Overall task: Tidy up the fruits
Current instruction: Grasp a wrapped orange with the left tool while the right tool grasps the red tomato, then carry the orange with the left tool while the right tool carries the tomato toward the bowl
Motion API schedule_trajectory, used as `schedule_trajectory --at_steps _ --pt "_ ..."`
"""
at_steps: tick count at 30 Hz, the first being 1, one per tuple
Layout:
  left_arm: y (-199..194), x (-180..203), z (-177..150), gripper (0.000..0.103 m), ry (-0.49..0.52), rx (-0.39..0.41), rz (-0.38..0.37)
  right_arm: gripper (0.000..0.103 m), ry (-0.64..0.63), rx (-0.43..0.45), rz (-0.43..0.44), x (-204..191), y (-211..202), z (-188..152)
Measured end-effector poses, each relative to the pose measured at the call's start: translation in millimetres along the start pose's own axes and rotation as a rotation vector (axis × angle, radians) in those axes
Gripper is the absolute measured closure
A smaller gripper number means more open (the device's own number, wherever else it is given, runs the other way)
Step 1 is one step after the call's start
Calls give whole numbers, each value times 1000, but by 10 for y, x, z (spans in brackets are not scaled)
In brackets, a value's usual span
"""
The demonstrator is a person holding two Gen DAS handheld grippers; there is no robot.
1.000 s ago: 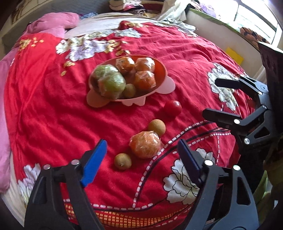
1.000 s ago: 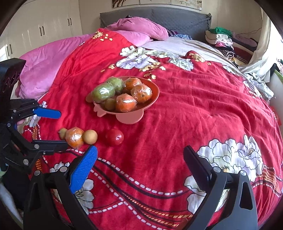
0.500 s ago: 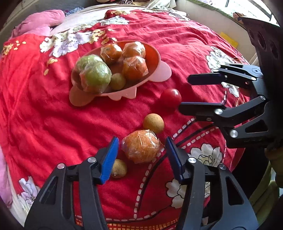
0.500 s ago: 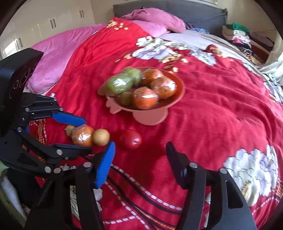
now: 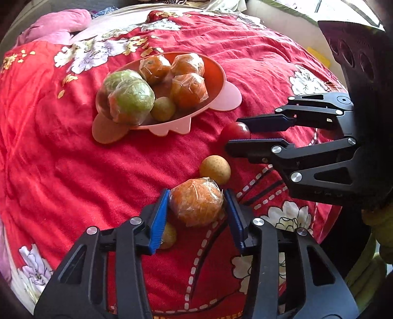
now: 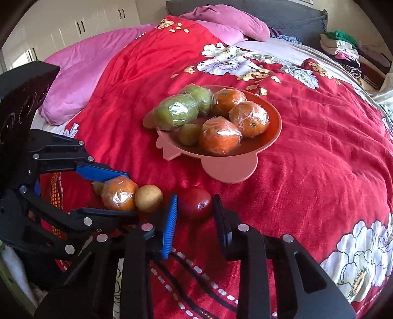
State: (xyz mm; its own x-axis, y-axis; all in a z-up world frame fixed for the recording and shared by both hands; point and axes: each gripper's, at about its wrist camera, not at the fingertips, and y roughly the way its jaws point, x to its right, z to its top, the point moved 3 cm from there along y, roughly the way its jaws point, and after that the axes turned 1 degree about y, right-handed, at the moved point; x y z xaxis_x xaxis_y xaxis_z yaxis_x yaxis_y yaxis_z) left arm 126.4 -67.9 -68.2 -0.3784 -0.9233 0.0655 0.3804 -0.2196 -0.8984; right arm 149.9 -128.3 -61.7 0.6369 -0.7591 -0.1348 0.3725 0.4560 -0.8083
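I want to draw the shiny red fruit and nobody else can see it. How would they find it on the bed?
Start at the pink fruit plate on the red flowered bedspread. Just in front of it, off the plate, four loose fruits lie in a row. The red fruit is the one at the row's right end, between the right tongs: smooth, glossy and dark red, while its neighbours are tan or orange.

A red plush bedspread with white flower prints (image 6: 319, 171) fills most of both views. A pink pillow (image 6: 221, 22) lies at the top centre, against a grey padded headboard (image 6: 294, 14). White wardrobe doors (image 6: 73, 22) stand upper left; folded clothes (image 6: 343, 46) pile upper right.
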Motion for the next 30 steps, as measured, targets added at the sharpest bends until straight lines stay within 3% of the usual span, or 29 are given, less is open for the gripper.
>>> schedule_trajectory --at_steps 10,30 --pt "-227 -76 108 68 -52 58 -45 76 29 59 -9 83 -322 55" --pt "-579 -462 514 68 -129 162 6 76 51 138 -46 261 -566 260"
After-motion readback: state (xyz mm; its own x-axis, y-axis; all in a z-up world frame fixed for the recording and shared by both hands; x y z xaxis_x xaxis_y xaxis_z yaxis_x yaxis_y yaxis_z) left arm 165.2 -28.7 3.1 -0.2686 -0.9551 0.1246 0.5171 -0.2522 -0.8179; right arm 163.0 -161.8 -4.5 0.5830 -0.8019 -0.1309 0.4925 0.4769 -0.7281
